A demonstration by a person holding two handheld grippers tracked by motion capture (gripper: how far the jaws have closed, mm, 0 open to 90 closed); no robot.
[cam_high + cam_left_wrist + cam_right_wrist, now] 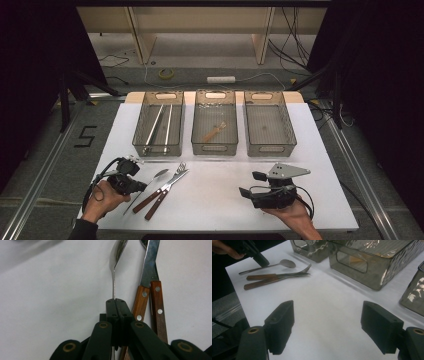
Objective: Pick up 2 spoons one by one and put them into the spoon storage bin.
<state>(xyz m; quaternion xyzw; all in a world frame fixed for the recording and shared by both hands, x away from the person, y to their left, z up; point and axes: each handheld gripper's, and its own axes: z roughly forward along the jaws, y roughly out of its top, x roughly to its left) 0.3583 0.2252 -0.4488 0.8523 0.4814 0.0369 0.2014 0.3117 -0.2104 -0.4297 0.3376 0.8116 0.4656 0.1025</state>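
Left gripper (116, 305) jaws clamped on thin silver metal spoon (115, 267) handle, right gripper (329, 327) wide open, empty; narrow grip may let spoon swivel

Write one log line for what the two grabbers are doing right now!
left gripper: shut on spoon handle | right gripper: open, holding nothing, over table | knife, fork: beside spoon

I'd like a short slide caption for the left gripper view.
Left tool shut on a spoon's thin handle, beside two wooden-handled utensils on the white table.
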